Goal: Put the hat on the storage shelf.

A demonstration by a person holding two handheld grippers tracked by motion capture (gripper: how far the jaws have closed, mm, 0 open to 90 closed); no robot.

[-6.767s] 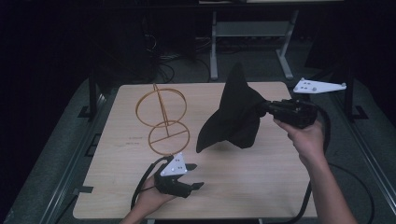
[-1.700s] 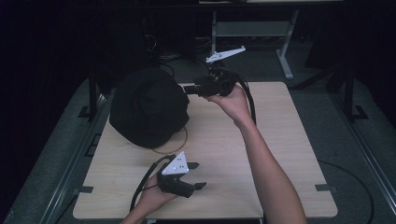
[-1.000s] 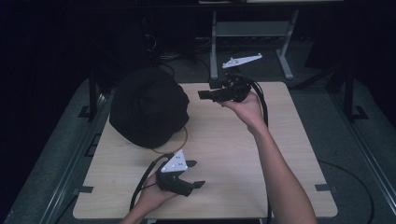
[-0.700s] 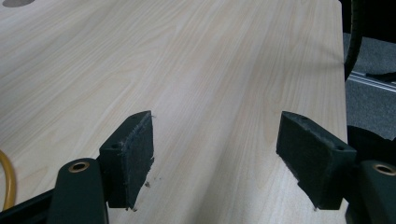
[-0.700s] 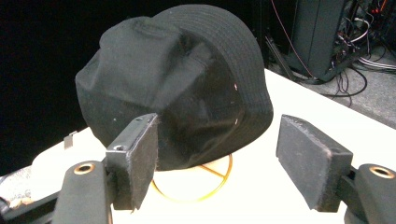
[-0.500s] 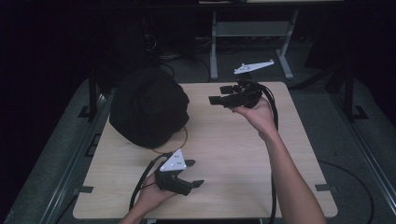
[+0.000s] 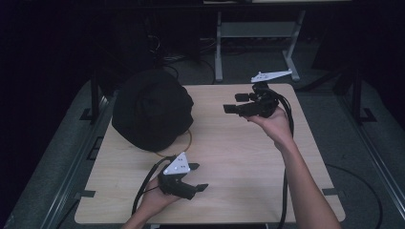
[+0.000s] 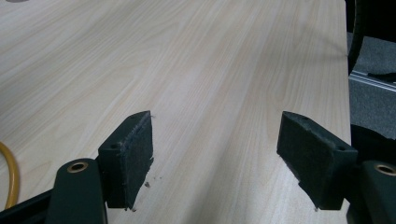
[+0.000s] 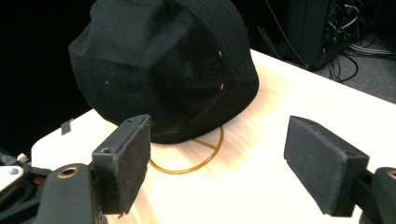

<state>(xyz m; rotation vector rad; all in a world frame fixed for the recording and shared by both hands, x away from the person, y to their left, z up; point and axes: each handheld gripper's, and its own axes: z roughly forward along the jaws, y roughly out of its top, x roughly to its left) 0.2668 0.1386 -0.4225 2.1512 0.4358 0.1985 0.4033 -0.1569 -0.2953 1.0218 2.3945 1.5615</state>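
Seemingly we're done draping: black hat (image 7: 152,109) sits on the wire stand (image 9: 196,156) upper left of the tabletop (image 7: 239,157), both hand-held grippers, right (image 7: 237,109) and left (image 7: 198,183), wide and empty, next just park them.

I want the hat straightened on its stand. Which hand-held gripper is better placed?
Probably the right hand-held gripper: open, raised, jaws aimed at the black hat. The left hand-held gripper sits low, pointing away.

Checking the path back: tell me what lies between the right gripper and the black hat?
Bare tabletop, seen in the high view. The right gripper hangs open, apart from the hat; the right gripper view agrees.
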